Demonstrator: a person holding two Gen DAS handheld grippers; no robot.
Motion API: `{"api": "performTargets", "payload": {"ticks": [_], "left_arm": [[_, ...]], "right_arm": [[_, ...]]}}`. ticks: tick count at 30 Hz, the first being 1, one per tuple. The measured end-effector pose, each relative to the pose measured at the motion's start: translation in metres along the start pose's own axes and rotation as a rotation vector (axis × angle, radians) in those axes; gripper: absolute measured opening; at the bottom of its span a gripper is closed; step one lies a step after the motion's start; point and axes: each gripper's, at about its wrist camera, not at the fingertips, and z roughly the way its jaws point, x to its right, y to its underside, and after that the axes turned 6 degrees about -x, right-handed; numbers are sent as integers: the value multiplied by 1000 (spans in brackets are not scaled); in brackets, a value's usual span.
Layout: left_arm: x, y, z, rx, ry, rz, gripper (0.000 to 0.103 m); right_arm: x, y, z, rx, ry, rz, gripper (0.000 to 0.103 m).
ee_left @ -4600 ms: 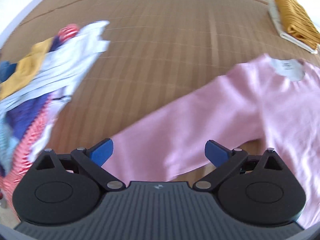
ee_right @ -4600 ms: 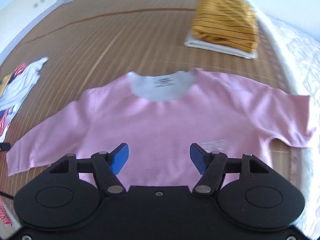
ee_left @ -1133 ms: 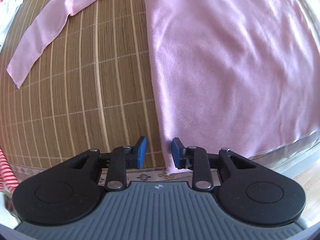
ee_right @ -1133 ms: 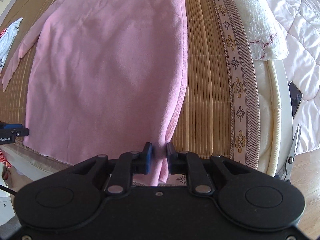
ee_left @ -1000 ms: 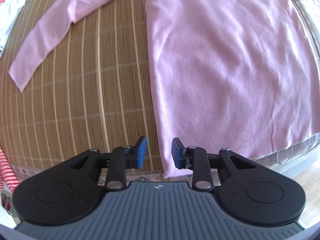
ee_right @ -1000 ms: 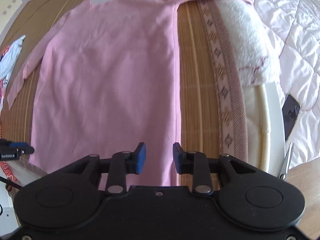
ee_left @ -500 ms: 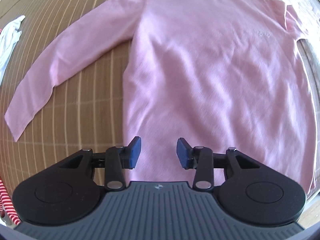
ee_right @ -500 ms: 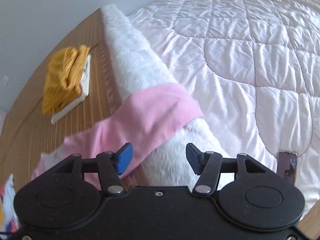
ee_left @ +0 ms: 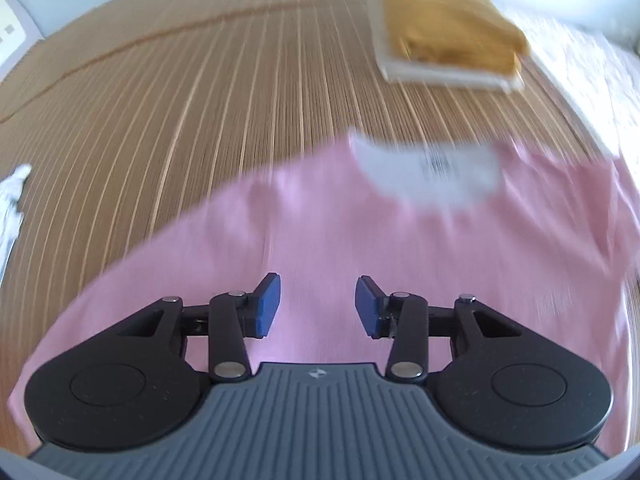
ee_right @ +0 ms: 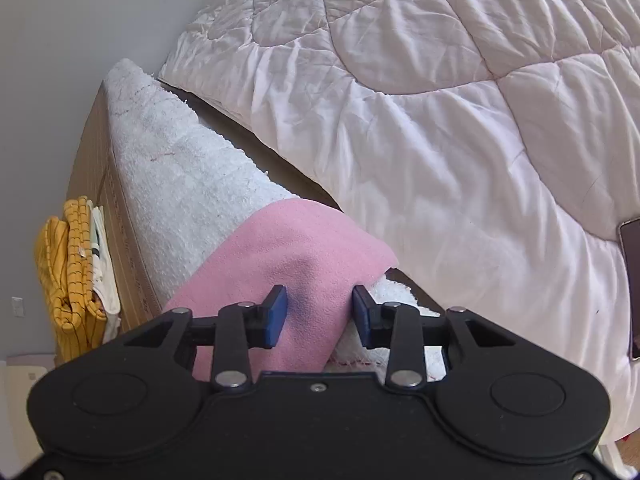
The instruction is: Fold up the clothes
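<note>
We have the pink sweater [ee_left: 360, 240] spread flat on the bamboo mat [ee_left: 200, 100], neckline and label away from us, the left sleeve running off toward the lower left. Left view is motion-blurred, so fine wrinkles can't be read. The left gripper [ee_left: 316, 306] hangs above the sweater's body, jaws apart, nothing between them.

In the right view, the right gripper [ee_right: 316, 316] also has its jaws apart, and the right sleeve [ee_right: 304, 264] sits between them, draped over a white fluffy blanket [ee_right: 180, 168] at the mat's edge. We can't tell if the pads touch the cloth yet; it isn't pinched.

The step looks like gathering the sleeves inward for the first fold. To do it well, we should close on the sleeve alone, near the cuff, keeping the blanket pile out of the pinch, then carry it across the chest without dragging the body. Likely slip: soft fleece bunching, or the blanket coming along.

Surroundings, left to right: a white garment [ee_left: 12, 200] at the mat's left edge, a folded mustard striped top [ee_left: 448, 20] on a white one at the far side, a quilted white duvet [ee_right: 460, 120] on the right, and a phone [ee_right: 632, 288] on it at the far right edge.
</note>
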Motion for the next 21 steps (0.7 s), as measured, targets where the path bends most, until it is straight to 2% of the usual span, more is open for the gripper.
{"api": "performTargets", "payload": {"ticks": [1,2,4,7,9,11,17,21], "left_arm": [[1,-10,8,5,-13,-2,49],[1,-19,17,15,-32,-3,49],[0,-31,31,6,-94,0,49],[-11,-36,43,-12,-139,-29,51],[-16,-35,47,2,-149,-28,60],[-16,-32,46,14,-182,11,60],[-26,-23,46,12,-248,33,63],[-37,-15,46,8,-265,22,64]], "right_arm": [[1,0,-3,8,-12,-1,11],[1,0,-7,19,-21,-17,7],[-3,4,-21,68,-17,-52,6],[-14,12,-44,177,73,-156,6],[-19,18,-50,221,137,-217,6],[-23,19,-42,157,215,-266,6],[-29,36,-36,110,411,-360,6],[-36,44,-29,62,468,-441,7]]}}
